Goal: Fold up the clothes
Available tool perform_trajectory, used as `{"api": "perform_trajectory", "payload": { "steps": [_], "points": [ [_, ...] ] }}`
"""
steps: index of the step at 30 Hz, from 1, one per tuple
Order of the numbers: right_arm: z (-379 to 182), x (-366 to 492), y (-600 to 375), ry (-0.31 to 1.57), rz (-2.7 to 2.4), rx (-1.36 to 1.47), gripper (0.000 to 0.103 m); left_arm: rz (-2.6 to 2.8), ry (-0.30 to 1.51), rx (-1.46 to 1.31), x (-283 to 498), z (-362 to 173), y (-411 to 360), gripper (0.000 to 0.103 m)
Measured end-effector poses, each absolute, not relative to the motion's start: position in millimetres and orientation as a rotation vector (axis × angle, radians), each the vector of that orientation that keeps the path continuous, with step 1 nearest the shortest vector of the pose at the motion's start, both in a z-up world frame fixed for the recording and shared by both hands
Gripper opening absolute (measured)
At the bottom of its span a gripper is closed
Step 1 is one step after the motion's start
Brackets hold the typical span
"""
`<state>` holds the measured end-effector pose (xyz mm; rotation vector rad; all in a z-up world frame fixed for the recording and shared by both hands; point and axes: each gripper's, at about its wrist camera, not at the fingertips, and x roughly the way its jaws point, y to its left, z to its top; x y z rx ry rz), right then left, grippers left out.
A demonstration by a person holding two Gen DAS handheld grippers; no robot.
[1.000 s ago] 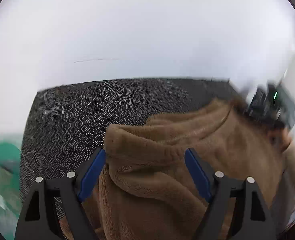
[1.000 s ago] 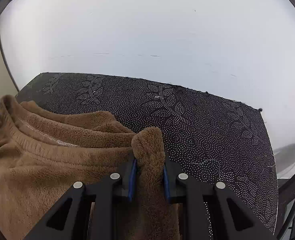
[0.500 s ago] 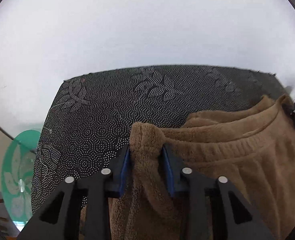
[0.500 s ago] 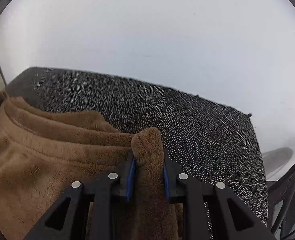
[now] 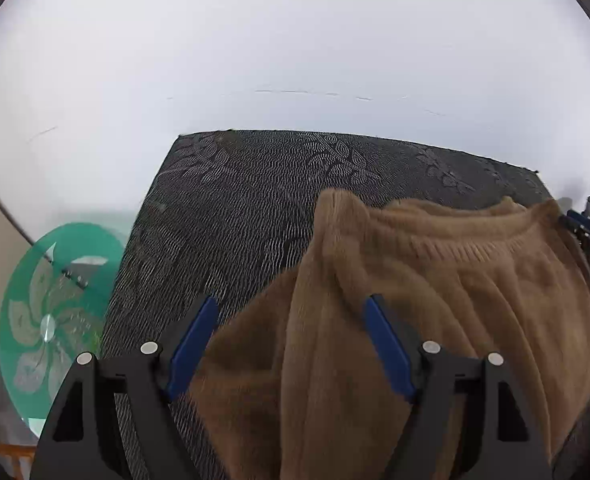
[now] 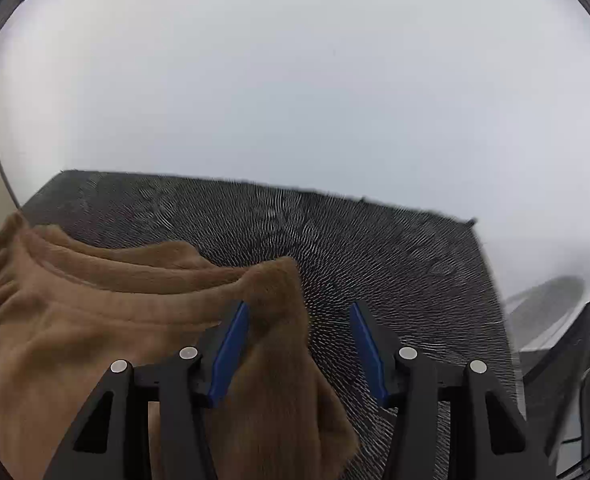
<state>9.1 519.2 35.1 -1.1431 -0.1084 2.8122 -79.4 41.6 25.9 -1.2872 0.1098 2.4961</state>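
A brown fleece garment is being shown lying on a black table covering patterned with pale dotted leaves, against a plain white wall. Its ribbed band, either a waistband or a hem, is being kept toward the far edge of the table, running crosswise from one gripper to the other, while the body of the cloth is being left to trail back toward the cameras, so the long axis is seen running from far to near. In the left wrist view, the left gripper is being opened, its blue pads standing wide apart; a raised corner of the garment is lying between them, but neither pad is pressing on it. The right pad is seen just beside a fold. In the right wrist view, the right gripper is also being opened; the opposite corner of the garment is resting against the left blue pad, and bare table covering is seen between the cloth and the right pad. A round green glass tabletop is being glimpsed beyond the table's left edge. Both views are slightly blurred.
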Motion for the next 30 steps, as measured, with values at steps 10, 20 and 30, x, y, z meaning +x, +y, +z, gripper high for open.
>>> {"api": "perform_trajectory", "payload": {
  "steps": [10, 20, 30],
  "points": [
    [41, 71, 462, -0.126, 3.031, -1.366, 0.054, 2.483, 0.424, -1.281, -33, 7, 65, 0.080],
    [-3, 60, 495, -0.060, 2.938, -1.438, 0.056, 2.517, 0.206, -1.306, -31, -11, 33, 0.091],
    [3, 60, 490, -0.036, 2.882, -1.438, 0.057, 2.586, 0.122, -1.293, -18, 14, 32, 0.094]
  ]
}}
